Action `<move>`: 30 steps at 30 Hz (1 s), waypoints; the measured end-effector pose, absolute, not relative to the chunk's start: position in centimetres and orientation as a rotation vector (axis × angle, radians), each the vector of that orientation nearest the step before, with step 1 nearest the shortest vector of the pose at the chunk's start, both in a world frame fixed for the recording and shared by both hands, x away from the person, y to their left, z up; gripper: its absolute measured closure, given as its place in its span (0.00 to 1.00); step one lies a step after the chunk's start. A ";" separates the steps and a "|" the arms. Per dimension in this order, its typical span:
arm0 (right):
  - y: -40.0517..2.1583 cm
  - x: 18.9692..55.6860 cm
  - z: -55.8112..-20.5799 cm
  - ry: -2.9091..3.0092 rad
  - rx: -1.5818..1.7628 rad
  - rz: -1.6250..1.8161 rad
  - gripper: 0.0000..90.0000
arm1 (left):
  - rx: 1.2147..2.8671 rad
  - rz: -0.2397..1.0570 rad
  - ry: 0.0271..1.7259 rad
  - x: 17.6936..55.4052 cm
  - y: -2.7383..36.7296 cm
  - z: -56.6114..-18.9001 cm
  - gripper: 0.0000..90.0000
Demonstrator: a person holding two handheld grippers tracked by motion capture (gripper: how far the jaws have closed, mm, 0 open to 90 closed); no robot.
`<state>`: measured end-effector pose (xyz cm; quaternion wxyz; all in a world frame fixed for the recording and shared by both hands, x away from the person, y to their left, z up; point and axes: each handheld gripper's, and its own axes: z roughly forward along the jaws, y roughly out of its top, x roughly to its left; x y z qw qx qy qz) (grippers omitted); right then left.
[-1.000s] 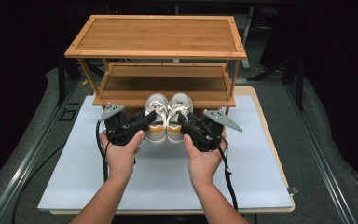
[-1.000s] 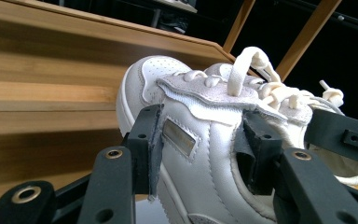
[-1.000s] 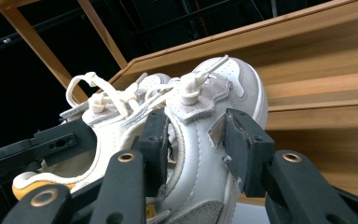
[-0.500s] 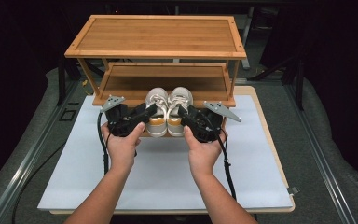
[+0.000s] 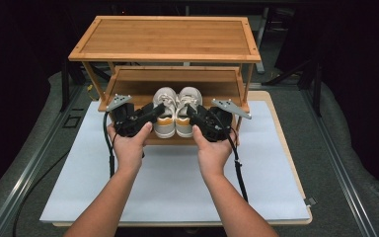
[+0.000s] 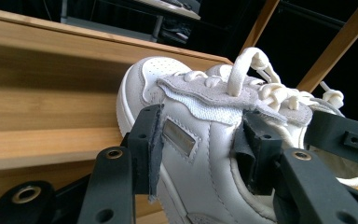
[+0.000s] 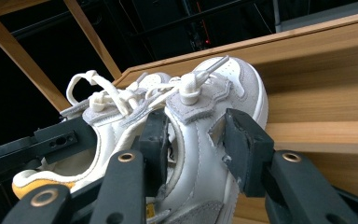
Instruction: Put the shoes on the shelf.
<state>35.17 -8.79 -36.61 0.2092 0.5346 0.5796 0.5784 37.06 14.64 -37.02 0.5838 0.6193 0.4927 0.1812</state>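
Both forearms are reaching forward to the wooden rack [image 5: 164, 39]. The left gripper [image 5: 150, 112] and right gripper [image 5: 196, 114] are each clamping one white sneaker [image 5: 176, 111] at its lower shelf's front edge.

The left shoe [image 5: 164, 112] and right shoe [image 5: 188, 111] are white sneakers with grey suede parts, white laces and orange heels. They are side by side, touching, upright, toes pointing into the shelf [image 5: 128, 81].
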 end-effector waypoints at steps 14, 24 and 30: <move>-8.5 37.3 -35.8 1.613 1.465 1.596 0.68 | 1.428 0.427 1.140 39.3 14.8 -36.4 0.61; -8.7 39.0 -35.5 1.627 1.469 1.565 0.68 | 1.427 0.415 1.149 41.0 14.5 -36.4 0.62; -9.0 40.1 -35.7 1.630 1.497 1.562 0.68 | 1.446 0.428 1.158 42.1 14.0 -36.4 0.62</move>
